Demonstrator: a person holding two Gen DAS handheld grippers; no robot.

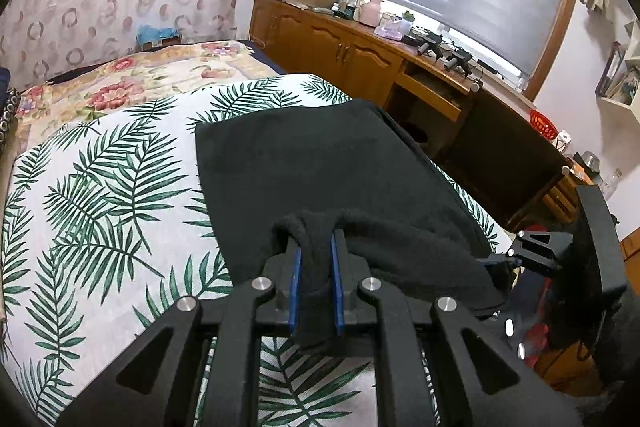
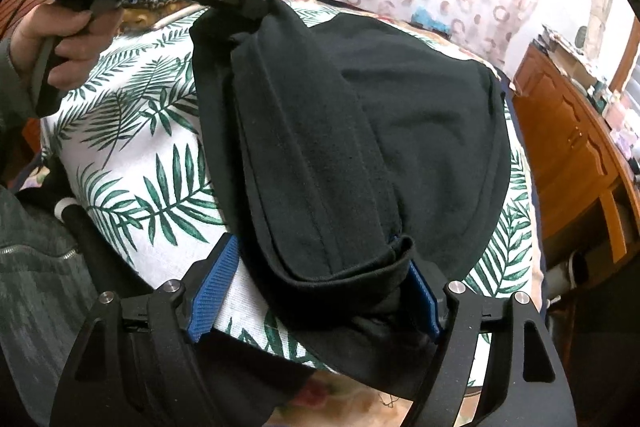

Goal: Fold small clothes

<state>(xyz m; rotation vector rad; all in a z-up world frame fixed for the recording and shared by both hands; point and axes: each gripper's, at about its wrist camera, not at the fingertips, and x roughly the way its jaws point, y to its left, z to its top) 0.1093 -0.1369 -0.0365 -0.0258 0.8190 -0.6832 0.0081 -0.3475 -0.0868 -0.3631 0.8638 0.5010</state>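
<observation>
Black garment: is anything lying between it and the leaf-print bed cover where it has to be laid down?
Nothing visible. The black garment already drapes onto the leaf-print bed cover, whose visible surface is bare. The left gripper pinches one corner; the right gripper's fingers straddle another.

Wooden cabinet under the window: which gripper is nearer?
Right. The right gripper is at the black garment's cabinet side; the left gripper holds the far side.
</observation>
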